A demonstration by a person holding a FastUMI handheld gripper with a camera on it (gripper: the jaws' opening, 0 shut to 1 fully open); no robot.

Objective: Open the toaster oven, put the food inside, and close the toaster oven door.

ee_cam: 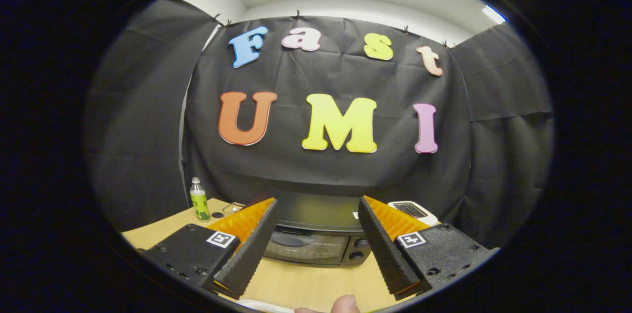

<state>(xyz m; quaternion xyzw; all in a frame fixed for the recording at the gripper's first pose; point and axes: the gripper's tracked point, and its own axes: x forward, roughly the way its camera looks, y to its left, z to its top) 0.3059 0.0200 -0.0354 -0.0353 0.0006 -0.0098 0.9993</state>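
I held the gripper [316, 204] level above the worktop [306, 286], fingers spread wide, nothing between them. The oven [316, 239] sat just beyond them, door closed. A bottle [199, 199] stood off left. A fingertip [344, 304] showed below.

The tongs [317, 204] have ridged, wedge-shaped fingers on black screwed mounts bearing square markers.

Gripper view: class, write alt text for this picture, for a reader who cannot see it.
An open claw points at a closed toaster oven that sits just ahead on a wooden table, its fingers spread apart and holding nothing. A small bottle stands beyond the left finger, and a fingertip shows at the near edge.
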